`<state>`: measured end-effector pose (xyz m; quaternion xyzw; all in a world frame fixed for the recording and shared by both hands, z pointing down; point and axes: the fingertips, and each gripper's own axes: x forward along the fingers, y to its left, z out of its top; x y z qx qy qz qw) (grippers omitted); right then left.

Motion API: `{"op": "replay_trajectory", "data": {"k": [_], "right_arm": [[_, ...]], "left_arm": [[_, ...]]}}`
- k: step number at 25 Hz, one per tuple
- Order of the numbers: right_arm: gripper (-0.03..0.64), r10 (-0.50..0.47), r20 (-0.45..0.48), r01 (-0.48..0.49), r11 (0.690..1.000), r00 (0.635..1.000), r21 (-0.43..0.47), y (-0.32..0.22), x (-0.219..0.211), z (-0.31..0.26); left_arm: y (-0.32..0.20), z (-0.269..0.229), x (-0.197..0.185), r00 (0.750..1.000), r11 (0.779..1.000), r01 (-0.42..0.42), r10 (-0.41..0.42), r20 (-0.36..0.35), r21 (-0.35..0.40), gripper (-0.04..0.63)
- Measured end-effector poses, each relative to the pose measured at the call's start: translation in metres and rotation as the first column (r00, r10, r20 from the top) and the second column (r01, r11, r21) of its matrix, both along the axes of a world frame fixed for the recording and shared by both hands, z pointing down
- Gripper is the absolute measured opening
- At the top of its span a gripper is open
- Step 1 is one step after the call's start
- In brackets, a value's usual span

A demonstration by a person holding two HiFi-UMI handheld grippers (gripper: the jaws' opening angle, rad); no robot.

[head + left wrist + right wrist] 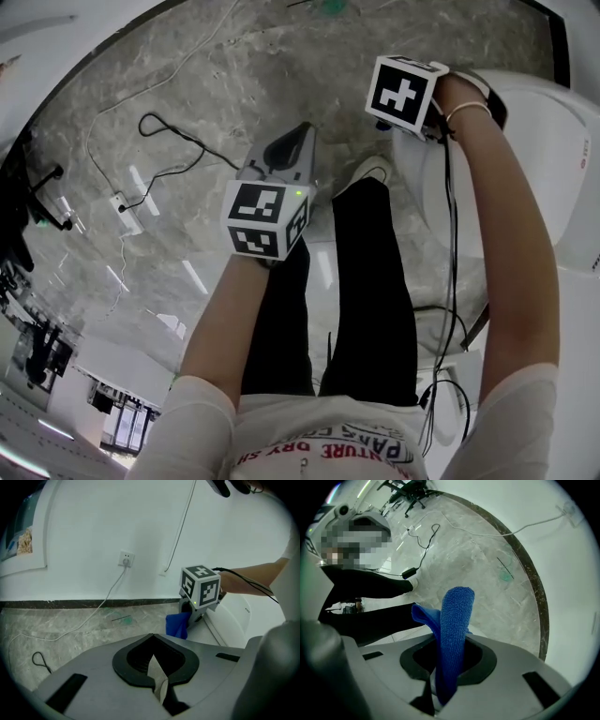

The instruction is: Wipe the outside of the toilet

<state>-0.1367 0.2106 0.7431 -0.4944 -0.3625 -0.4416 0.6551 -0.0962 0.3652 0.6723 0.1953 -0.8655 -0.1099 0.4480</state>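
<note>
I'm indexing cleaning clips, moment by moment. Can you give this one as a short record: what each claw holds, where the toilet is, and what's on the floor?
left claw: shut, empty, held out in front of the person
right claw: shut on blue cloth, up beside the toilet
toilet: white, at the person's right
blue cloth contact: not seen touching the toilet; its end stands free
floor: grey marble, black cable lying on it
wall socket: white cord runs from it down to the floor

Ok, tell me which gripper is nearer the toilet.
Right. The right gripper, holding a blue cloth, is close beside the toilet; the left gripper hangs farther off over the floor.
</note>
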Motion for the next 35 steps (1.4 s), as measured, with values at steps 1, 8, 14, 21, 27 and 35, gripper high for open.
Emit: {"op": "replay_trajectory", "data": {"k": [1,8,14,21,27,35], "right_arm": [[0.075,-0.022,0.004,0.022,1.000,1.000,0.015,0.001,0.005,0.000],[0.075,-0.162,-0.025,0.164,0.979,0.986,0.117,0.013,0.047,0.006],[0.075,-0.220,-0.029,0.222,0.970,0.975,0.101,0.026,0.082,0.007],[0.075,-0.230,0.037,0.220,0.959,0.972,0.180,0.025,0.125,0.003],[0.075,-0.156,0.141,0.135,0.979,0.978,0.151,0.032,0.159,-0.009],[0.075,0.409,0.353,-0.305,0.899,0.841,-0.314,0.055,0.122,-0.132]], "left_arm": [[0.005,0.003,0.006,1.000,1.000,-0.007,0.007,-0.012,-0.002,0.006],[0.040,0.024,0.054,0.994,0.999,-0.042,0.039,-0.101,-0.031,0.006],[0.063,0.024,0.079,0.993,0.998,-0.050,0.045,-0.112,-0.037,0.006],[0.060,0.013,0.104,0.990,0.994,-0.107,0.104,-0.094,-0.025,0.006],[0.067,-0.003,0.131,0.985,0.988,-0.150,0.146,-0.092,-0.045,0.006],[0.037,-0.088,0.100,0.979,0.977,-0.203,0.204,0.007,-0.070,0.006]]}}
